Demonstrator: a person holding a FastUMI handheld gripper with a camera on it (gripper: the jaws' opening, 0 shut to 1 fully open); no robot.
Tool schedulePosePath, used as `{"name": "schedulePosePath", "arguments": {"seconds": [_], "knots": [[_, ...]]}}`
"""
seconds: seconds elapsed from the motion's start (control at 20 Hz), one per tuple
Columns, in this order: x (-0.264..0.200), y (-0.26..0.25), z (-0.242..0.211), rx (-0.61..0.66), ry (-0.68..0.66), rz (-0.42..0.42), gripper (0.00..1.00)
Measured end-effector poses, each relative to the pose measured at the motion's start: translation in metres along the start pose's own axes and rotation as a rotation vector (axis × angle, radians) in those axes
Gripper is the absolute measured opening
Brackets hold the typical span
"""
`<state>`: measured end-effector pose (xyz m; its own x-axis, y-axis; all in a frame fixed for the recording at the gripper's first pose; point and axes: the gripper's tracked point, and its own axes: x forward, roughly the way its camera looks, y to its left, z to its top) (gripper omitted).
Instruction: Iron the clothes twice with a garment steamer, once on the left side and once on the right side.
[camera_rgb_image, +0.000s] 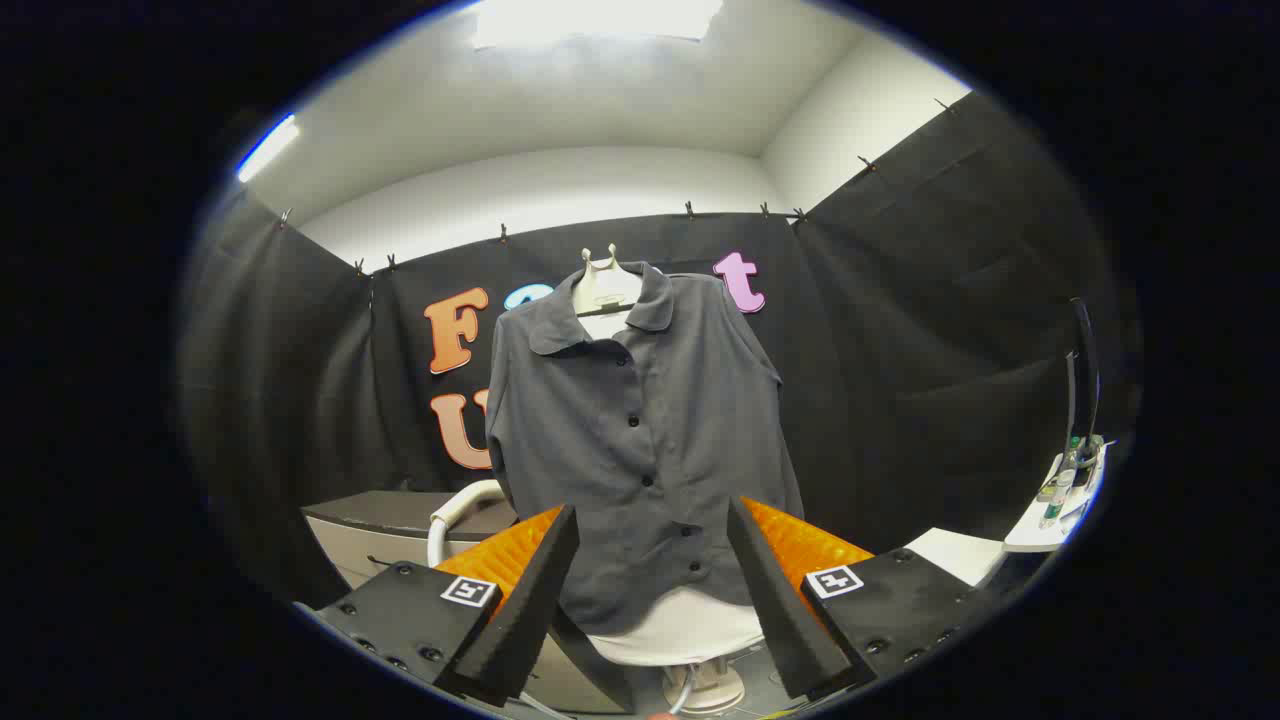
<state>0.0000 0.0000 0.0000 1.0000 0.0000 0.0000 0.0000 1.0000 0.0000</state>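
Your tongs (652, 590) are spread and empty, facing the shirt (640, 440), which hangs buttoned on a form so both sides stay reachable.

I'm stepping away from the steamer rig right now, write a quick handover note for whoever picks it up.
Gripper: open, fingers spread wide, holding nothing.
Dark grey button-up shirt: hanging on a cream mannequin form, just beyond the fingers and centred between them, buttoned.
White hose: curves up beside the shirt's lower edge, next to a grey cabinet. The steamer head itself cannot be made out.
Done: nothing visible; the gripper holds no steamer.
Left: pick up the steamer, one pass down the shirt's left side, one down the right.
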Motion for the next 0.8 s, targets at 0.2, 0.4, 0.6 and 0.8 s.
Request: {"name": "schedulePosePath", "arguments": {"seconds": [0.2,0.4,0.6,0.8], "knots": [[-0.002,0.003,0.004,-0.019,-0.018,0.008,0.96],[0.002,0.009,-0.001,-0.038,-0.014,0.017,0.96],[0.003,0.012,-0.006,-0.037,-0.004,0.027,0.96],[0.001,0.013,-0.006,-0.034,-0.002,0.027,0.96]]}}
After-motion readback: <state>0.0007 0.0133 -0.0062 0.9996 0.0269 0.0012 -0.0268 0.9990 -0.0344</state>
